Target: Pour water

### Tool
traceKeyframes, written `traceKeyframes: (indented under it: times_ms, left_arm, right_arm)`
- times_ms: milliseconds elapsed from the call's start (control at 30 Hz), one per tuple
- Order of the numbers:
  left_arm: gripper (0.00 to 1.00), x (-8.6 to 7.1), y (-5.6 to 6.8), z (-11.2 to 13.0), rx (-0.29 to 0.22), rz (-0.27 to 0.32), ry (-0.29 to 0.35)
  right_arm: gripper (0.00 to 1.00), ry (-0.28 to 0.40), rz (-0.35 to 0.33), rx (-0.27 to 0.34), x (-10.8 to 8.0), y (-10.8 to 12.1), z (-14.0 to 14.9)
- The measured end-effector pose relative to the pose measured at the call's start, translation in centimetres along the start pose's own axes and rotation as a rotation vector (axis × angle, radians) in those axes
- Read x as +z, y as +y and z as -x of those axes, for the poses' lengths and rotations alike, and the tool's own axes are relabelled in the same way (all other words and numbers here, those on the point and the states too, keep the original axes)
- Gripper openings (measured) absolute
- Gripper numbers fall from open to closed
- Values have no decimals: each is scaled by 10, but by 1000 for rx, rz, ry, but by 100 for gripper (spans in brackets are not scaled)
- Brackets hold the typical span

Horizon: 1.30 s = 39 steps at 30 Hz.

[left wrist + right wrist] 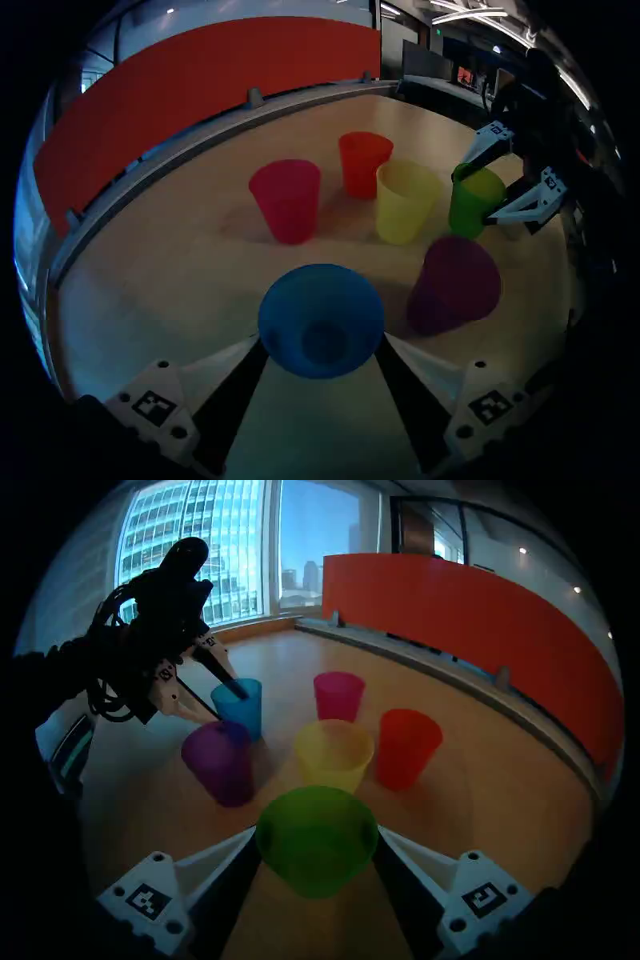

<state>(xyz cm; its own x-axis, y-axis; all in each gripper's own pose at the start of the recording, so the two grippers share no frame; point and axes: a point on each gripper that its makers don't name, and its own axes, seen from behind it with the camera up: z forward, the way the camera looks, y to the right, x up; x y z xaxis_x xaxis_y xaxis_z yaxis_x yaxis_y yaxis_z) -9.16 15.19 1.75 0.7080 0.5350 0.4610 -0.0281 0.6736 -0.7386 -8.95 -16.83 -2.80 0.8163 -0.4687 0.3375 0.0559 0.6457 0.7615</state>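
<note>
In the left gripper view my left gripper (322, 340) is shut on a blue cup (322, 318) standing upright on the wooden table (176, 264). In the right gripper view my right gripper (317, 840) is shut on a green cup (317, 838), also upright. Each gripper appears in the other view: the right gripper (500, 188) on the green cup (475, 198), the left gripper (204, 690) on the blue cup (238, 706). Between them stand a purple cup (454, 284), a yellow cup (406, 200), an orange-red cup (364, 163) and a pink cup (286, 198).
A red partition (200, 88) runs along the table's far edge, with a grey rail below it. Large windows (208, 544) lie behind the person's hand holding the left gripper. Bare table surface (496, 800) stretches to the right of the cups.
</note>
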Motion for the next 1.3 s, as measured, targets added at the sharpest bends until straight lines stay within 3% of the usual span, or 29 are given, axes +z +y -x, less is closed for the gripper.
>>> traceKeyframes:
  times_ms: [367,767,1000,1300]
  left_arm:
    - [92,-6,0,13,22,-13,-24]
    - [92,-13,12,25,23,-5,-35]
    - [92,-17,11,27,2,-8,-32]
    - [92,-25,7,34,-22,-25,-25]
  right_arm:
    - [91,-2,7,7,4,1,8]
    - [92,0,11,17,1,2,15]
    - [100,1,24,24,-2,4,14]
    - [100,-7,36,32,-16,3,23]
